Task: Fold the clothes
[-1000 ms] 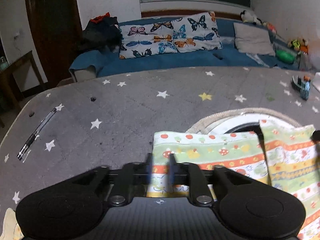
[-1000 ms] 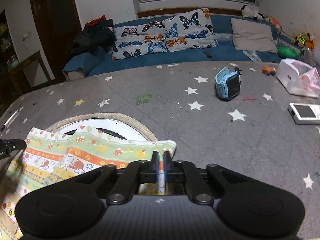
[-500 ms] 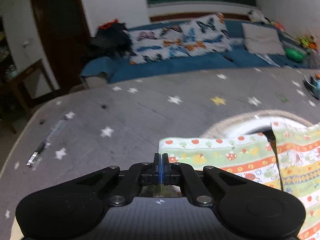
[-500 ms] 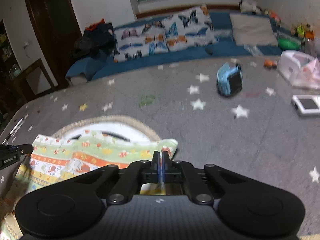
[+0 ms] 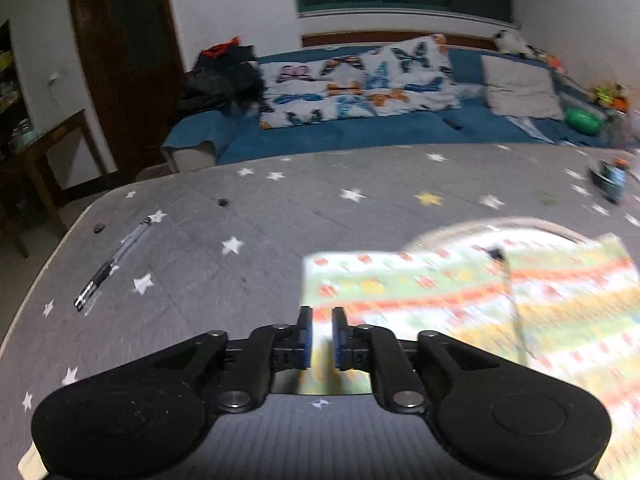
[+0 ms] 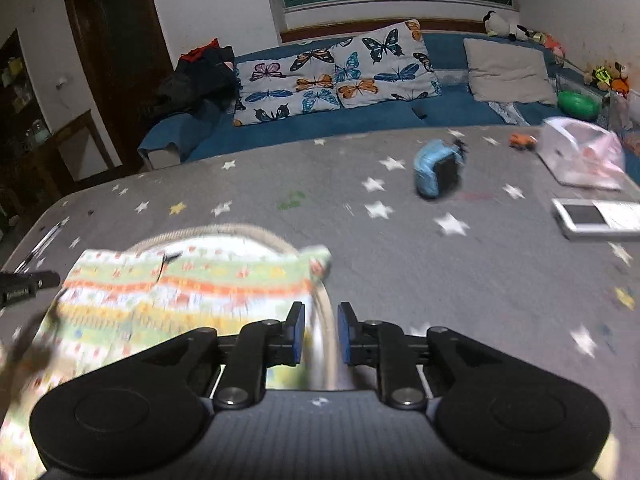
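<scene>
Both grippers show a gap between their blue pads; the left gripper [image 5: 320, 330], at lower centre of its view, stands narrowly parted with the near edge of the striped green, orange and yellow printed cotton garment [image 5: 460, 304] showing through the gap, and whether cloth is touching the pads I cannot tell through the blur; the right gripper [image 6: 320, 330] stands a little wider, with a pale curved band, seemingly the rim of the round woven mat [image 6: 224, 232], running up between its fingers and the garment's edge [image 6: 192, 292] just to the left of them.

Outward from the fingers, the garment lies on the grey star-printed bedspread [image 5: 240, 220], across the lower right of the left view and the lower left of the right view, partly covering the mat; its far edge looks fairly straight and doubled, so one fold seems laid down, though the right corner is bunched; further folds and smoothing appear left to do.

Farther off, a black-capped clear pen [image 5: 112, 260] lies at middle left; a blue toy watch [image 6: 438, 174] and a white flat handheld device [image 6: 592, 218] sit at upper right, well apart from the cloth.
</scene>
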A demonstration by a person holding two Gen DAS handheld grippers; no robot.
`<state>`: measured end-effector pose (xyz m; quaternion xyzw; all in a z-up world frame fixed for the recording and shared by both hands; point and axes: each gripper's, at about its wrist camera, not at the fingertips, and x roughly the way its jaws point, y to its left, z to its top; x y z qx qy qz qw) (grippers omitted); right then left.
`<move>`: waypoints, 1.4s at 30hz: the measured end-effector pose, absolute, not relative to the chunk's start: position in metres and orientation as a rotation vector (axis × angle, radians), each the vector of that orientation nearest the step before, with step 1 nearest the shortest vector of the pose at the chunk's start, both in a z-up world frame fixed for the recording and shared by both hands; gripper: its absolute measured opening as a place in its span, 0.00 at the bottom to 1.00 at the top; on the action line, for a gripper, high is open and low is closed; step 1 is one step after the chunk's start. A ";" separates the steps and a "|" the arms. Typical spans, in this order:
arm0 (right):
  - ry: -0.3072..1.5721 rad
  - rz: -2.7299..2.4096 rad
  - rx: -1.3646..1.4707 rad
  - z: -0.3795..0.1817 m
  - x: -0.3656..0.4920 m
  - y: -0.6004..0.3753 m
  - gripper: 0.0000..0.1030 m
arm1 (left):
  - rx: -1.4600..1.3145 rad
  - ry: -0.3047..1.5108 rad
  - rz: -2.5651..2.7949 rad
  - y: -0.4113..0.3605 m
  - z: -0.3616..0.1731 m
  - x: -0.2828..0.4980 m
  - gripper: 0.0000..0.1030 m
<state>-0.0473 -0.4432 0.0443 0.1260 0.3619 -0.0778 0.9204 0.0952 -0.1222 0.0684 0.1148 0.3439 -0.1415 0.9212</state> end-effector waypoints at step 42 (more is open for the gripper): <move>0.659 -0.531 0.161 0.020 -0.222 -0.475 0.55 | 0.262 0.752 -0.610 -0.114 0.056 -0.109 0.47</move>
